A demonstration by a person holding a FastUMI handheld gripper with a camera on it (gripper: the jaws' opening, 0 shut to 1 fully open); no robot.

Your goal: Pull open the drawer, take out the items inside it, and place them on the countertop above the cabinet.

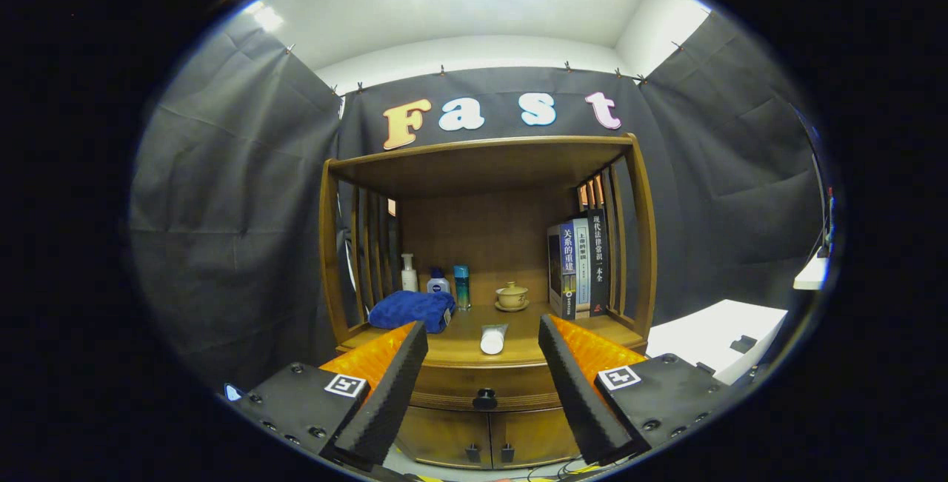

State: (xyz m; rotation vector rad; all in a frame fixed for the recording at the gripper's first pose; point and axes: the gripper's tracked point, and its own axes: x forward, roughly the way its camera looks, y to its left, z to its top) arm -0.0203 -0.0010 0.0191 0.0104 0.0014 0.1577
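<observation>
Gripper (483,363) spread wide, holding nothing. Drawer (485,386) between its fingers sits closed; 1 white tube (493,338) lies on the countertop (518,334) just beyond. Fits pre-opening or finished-and-reclosed.

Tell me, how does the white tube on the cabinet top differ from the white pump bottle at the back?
The white tube lies on its side near the front edge, just ahead of the open gripper; the pump bottle stands upright at the back. The tube is squat with a flat cap; the bottle is slimmer, topped by a pump. Both are white and sit on the countertop.
</observation>
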